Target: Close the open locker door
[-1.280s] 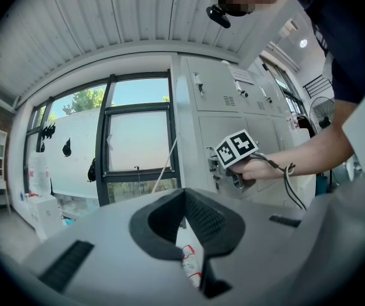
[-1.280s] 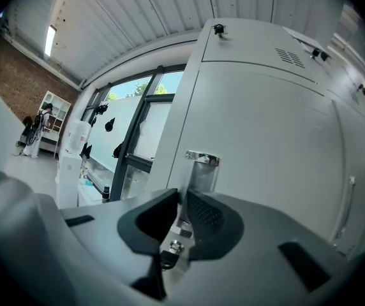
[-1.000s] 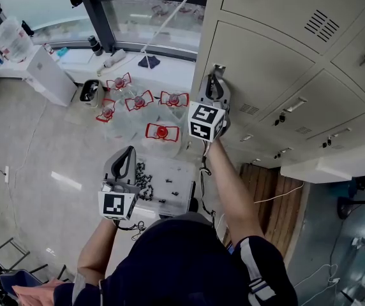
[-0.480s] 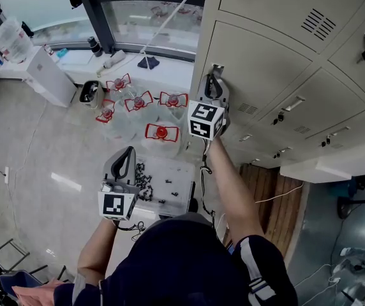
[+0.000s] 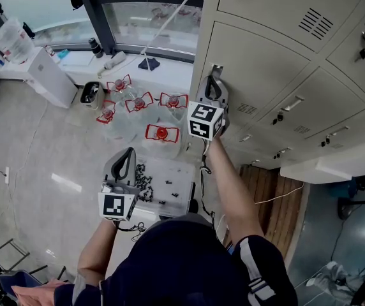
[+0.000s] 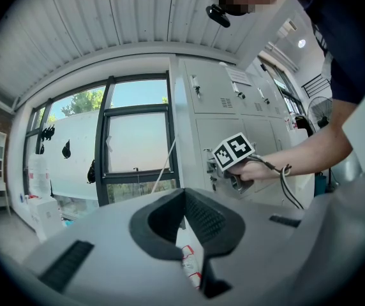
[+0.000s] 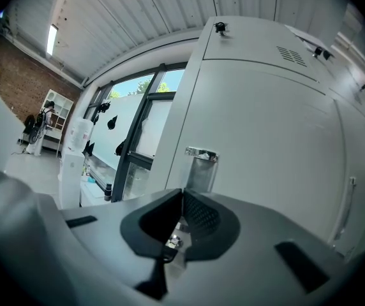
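Locker door, handle just beyond closed right gripper tips

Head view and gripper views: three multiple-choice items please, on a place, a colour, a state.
1. Where is the right gripper? A at the locker door; B at the window; C over a sink.
2. The clamps on the clear boxes are: A blue; B red; C green.
3. The left gripper has its jaws: A wide apart; B on a cable; C together.
A: tips at the door, jaws just closed, nothing seen held. B: red shows in the head view. C: pads meet, nothing between.
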Action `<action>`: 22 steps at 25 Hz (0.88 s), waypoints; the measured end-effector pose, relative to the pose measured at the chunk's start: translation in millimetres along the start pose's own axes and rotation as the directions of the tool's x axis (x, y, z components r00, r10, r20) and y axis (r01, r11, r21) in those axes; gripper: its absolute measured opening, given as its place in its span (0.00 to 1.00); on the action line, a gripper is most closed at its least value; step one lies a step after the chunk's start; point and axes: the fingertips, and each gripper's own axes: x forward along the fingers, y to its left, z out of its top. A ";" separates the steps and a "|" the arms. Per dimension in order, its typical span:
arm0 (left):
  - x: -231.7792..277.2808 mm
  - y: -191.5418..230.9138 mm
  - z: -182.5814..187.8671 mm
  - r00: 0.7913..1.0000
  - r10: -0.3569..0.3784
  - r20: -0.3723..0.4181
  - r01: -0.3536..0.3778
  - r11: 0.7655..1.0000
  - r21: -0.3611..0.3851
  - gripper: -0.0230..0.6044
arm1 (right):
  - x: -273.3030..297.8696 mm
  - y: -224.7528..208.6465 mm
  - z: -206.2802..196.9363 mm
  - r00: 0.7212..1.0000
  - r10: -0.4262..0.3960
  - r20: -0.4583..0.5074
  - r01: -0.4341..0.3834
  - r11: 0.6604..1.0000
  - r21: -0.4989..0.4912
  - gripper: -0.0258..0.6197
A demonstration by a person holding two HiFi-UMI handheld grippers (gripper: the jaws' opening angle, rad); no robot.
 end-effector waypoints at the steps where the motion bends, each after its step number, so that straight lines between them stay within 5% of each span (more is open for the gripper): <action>1: -0.3 -0.5 0.5 1.000 0.001 0.001 -0.001 1.000 0.000 0.04 | -0.5 -0.2 0.1 1.000 0.001 0.001 -0.001 1.000 0.000 0.05; 9: -3.3 -1.9 2.1 1.000 0.004 0.000 -0.004 1.000 0.001 0.04 | -14.4 3.5 5.9 0.999 0.041 0.034 -0.041 0.999 0.025 0.04; 22: -4.1 -10.2 4.8 1.000 -0.011 -0.004 0.011 0.999 0.033 0.04 | -96.6 19.6 20.1 0.951 0.270 0.153 -0.284 0.956 0.078 0.04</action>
